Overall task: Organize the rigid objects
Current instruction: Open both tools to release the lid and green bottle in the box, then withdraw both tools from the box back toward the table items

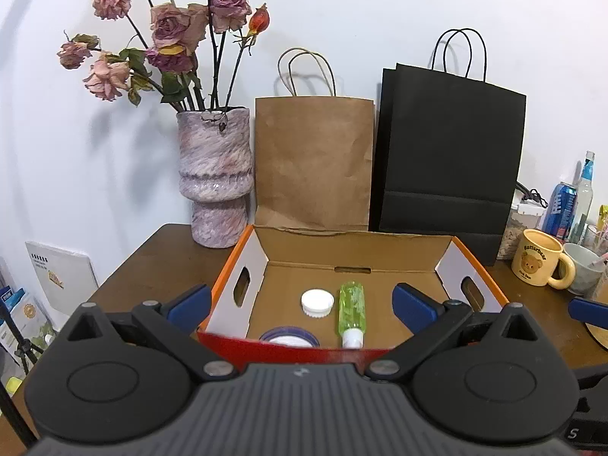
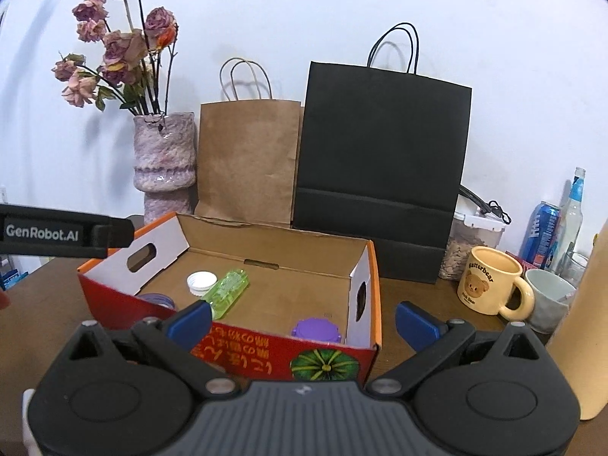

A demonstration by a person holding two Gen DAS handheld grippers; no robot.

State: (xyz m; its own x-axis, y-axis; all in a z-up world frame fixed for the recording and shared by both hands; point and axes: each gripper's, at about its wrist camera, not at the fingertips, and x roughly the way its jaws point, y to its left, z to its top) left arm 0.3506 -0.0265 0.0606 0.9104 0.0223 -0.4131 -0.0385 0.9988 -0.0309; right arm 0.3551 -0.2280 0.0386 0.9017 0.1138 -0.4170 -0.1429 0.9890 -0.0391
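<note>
Left wrist view: left gripper (image 1: 302,306) was wide and empty before the cardboard box (image 1: 353,245). Box held green bottle (image 1: 352,308), white cap (image 1: 317,303) and purple jar (image 2: 314,330). Right gripper (image 2: 302,321) likewise spread, empty. Probably between placements; next move needs another loose item located.

Both wrist views face the cardboard box (image 1: 353,250) closely.

A plain white wall (image 1: 380,11) stands behind a dark brown wooden table (image 1: 152,262), evenly lit, with soft shadows thrown on it. Against it lean a brown paper bag (image 1: 313,163) and a black paper bag (image 1: 452,159), beside a mottled pink vase (image 1: 216,178) of dried roses.
</note>
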